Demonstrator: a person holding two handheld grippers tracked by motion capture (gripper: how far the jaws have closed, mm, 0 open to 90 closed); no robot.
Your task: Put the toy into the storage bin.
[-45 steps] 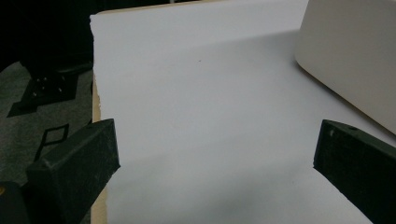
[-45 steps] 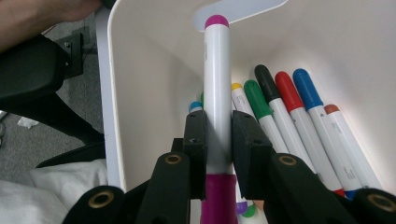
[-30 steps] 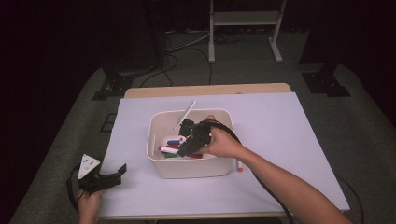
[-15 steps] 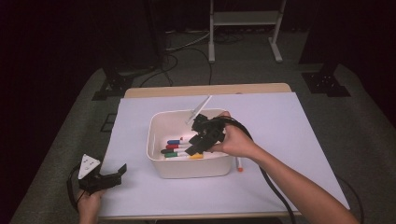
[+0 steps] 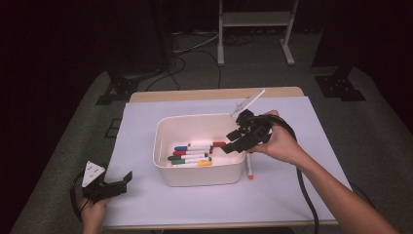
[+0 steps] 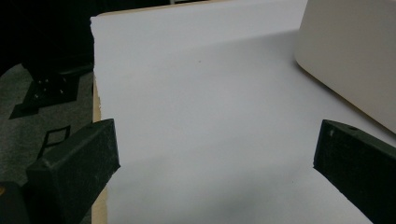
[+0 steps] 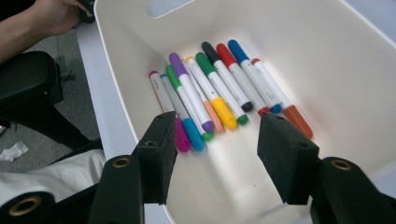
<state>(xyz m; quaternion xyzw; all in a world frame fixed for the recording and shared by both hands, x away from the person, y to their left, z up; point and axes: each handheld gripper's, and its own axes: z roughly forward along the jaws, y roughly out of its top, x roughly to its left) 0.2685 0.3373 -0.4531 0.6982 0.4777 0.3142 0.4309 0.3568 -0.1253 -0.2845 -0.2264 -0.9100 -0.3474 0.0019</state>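
Observation:
A white bin stands mid-table with several coloured markers lying side by side on its floor. My right gripper hovers over the bin's right rim, tilted down toward the markers. Its jaws have just been opening and nothing is between them. One more marker, white with an orange cap, lies on the table just right of the bin. My left gripper rests at the front left of the table, open and empty, facing the bin's outer wall.
A white sheet covers the tabletop. The right gripper's cable trails along the person's forearm. A metal stand and cables lie on the floor behind the table. The person's left hand is beyond the bin.
The right gripper has risen out of the bin and moved right to its rim, and its jaws have gone from shut to open. The left gripper has stayed put.

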